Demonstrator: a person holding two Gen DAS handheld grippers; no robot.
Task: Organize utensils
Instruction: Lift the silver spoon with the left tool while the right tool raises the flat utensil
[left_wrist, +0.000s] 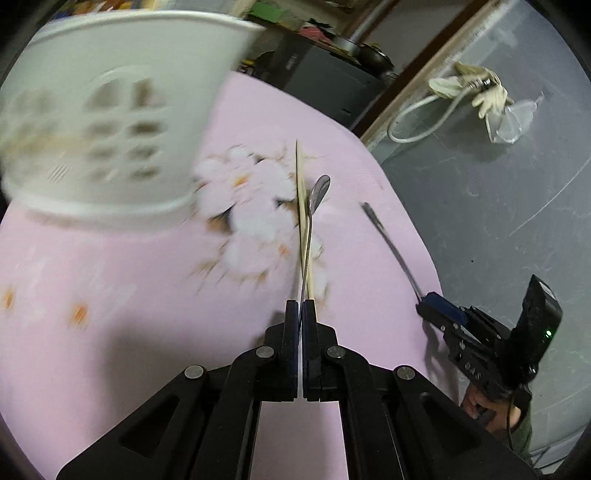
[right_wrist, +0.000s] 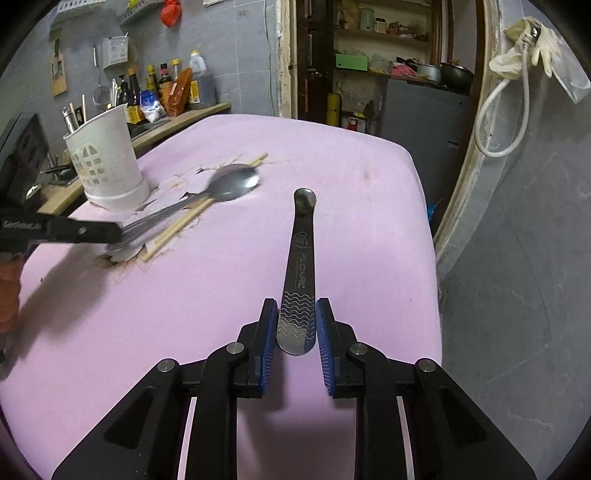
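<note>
Two grippers work over a pink cloth (right_wrist: 332, 155) printed with white flowers. The left gripper (left_wrist: 301, 306) has its jaws clamped together on the handle of a steel spoon (left_wrist: 318, 192), whose oval bowl points away from the camera, blurred in both views. The spoon is seen against a pair of pale wooden chopsticks (left_wrist: 301, 192) that lie on the flower print; whether the chopsticks are also gripped cannot be told. A white plastic utensil holder (right_wrist: 107, 155) with window-shaped cutouts stands on the cloth just beyond, already holding a few utensils. The right gripper (right_wrist: 296, 321) has its blue pads pressed on either side of a flat steel utensil handle (right_wrist: 299, 277), which is engraved with wavy lines and lettering and ends in a rounded tip; its working end is hidden. That handle reaches forward over bare cloth near the table's right edge.
</note>
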